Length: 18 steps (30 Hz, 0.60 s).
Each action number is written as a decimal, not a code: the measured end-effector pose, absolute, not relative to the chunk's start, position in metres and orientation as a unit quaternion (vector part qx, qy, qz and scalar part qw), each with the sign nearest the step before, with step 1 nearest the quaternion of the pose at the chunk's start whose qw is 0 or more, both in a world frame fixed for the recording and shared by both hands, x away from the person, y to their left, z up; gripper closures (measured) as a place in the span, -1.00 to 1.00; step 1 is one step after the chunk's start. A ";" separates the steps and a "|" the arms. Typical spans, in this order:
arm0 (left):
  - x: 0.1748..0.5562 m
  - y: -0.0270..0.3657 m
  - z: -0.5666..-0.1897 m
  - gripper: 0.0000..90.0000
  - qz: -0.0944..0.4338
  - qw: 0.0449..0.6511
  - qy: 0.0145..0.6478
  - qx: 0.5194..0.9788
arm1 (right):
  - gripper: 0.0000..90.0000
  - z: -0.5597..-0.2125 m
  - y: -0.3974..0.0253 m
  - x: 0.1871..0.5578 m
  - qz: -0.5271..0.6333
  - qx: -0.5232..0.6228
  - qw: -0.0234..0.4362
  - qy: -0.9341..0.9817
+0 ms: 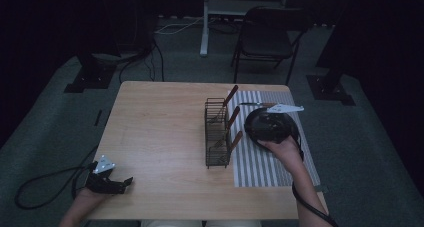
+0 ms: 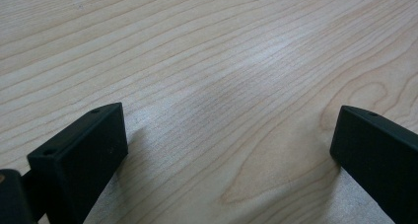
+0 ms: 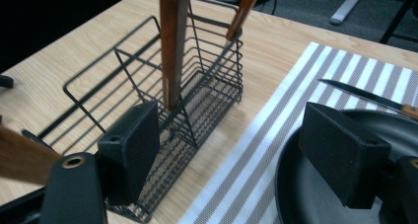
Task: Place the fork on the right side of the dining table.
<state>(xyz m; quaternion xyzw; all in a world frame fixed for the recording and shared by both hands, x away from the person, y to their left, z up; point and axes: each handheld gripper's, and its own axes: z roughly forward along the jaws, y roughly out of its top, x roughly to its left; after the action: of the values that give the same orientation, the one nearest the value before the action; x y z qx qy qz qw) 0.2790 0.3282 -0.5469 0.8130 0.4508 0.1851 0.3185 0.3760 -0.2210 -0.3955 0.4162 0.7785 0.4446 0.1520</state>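
The high view is showing the whole worktop (image 1: pixel 160 137): a black wire rack (image 1: pixel 218 133) is standing near its middle with three wooden-handled utensils (image 1: pixel 231 118) leaning out of it, and a striped mat (image 1: pixel 272 152) is lying just to the rack's right. The right gripper (image 1: pixel 272 122) is hovering over the mat's far half beside the rack, its body hiding what lies under it from above. The left gripper (image 1: pixel 117 183) is resting at the near left corner of the worktop, well apart from everything else.

The right gripper view is filling in what the high view is hiding. A black pan (image 3: pixel 340 194) is sitting on the mat (image 3: pixel 276 135) under the right-hand jaw, and a knife (image 3: pixel 367 96) is lying beyond its rim. The right gripper (image 3: pixel 236 155) is standing wide open and gripping nothing, with the rack (image 3: pixel 197 105) just past its left-hand jaw and one brown handle (image 3: pixel 171 46) rising upright from the wires.

The left gripper view is looking only at bare wood grain (image 2: pixel 222 86). The left gripper (image 2: pixel 229 145) is likewise spread wide, its jaws holding nothing and lying close to the worktop surface.
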 end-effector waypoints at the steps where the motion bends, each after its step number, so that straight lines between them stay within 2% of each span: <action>1: 0.279 0.328 -0.547 -0.98 0.185 0.318 0.451 0.813 | -0.48 -0.394 -0.219 0.377 0.446 0.414 0.153 0.779; 18: 0.279 0.328 -0.547 -0.98 0.185 0.319 0.451 0.813 | -0.48 -0.380 -0.191 0.392 0.456 0.405 0.141 0.780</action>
<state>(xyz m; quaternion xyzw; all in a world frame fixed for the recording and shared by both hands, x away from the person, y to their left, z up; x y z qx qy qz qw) 0.2790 0.3282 -0.5469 0.8128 0.4511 0.1851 0.3187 0.3924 -0.1907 -0.3799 0.4050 0.7800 0.4557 0.1408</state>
